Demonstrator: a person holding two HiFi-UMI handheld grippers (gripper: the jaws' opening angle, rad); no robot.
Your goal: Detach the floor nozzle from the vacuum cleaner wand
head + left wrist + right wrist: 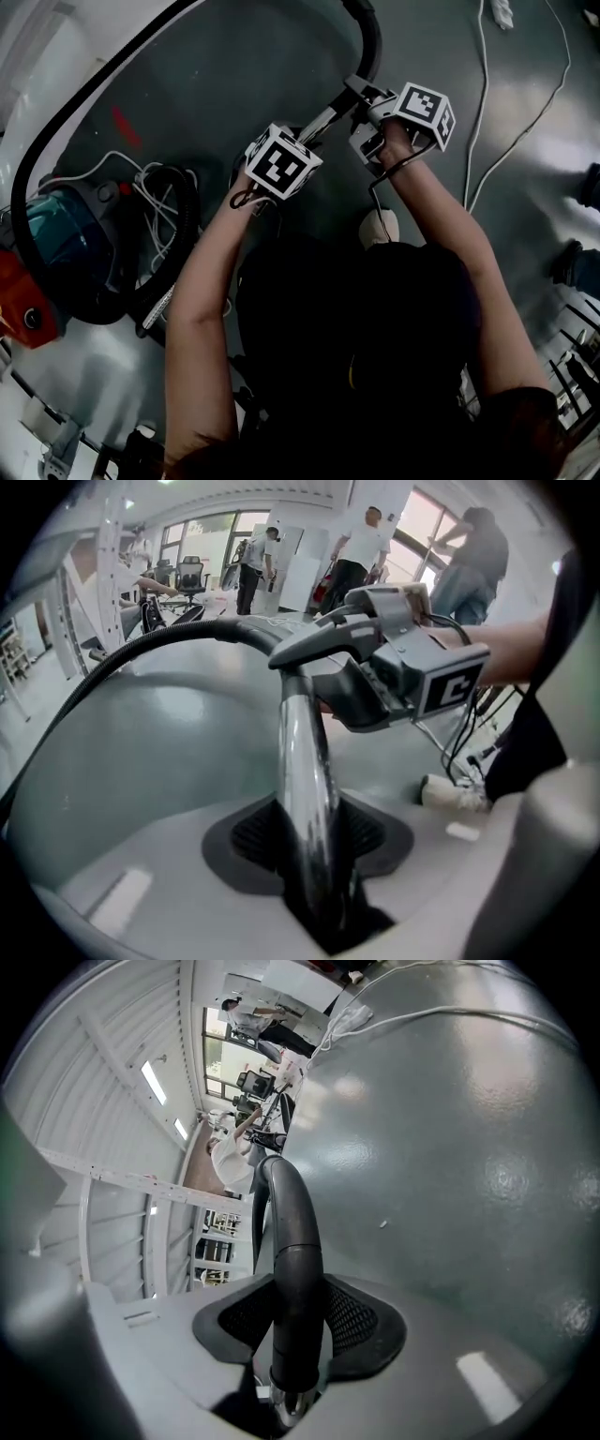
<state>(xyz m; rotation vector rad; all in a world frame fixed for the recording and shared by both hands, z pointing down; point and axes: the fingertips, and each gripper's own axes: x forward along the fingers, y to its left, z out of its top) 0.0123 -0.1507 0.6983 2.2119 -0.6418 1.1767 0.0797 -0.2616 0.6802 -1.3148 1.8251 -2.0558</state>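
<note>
Dark clothing (375,375); black-white marker cubes (283,161); black looped cable (375,192) at wrist.

Your left claw (305,136) and right claw (367,103) sit close together, clamped on the wand (305,761) and the hose (374,42), so there is barely a gap to pass between them. Beyond them the floor (234,66) is open inside the hose loop, which fences that patch on its far and left sides. At the floor's left edge the vacuum (56,244) and a tangle of hose and white wire block the way. Right of your right arm, white cables (485,56) trail across the floor, with open floor between them and the dark things (586,187) at the right edge. A shoe (379,225) stands below your hands.
</note>
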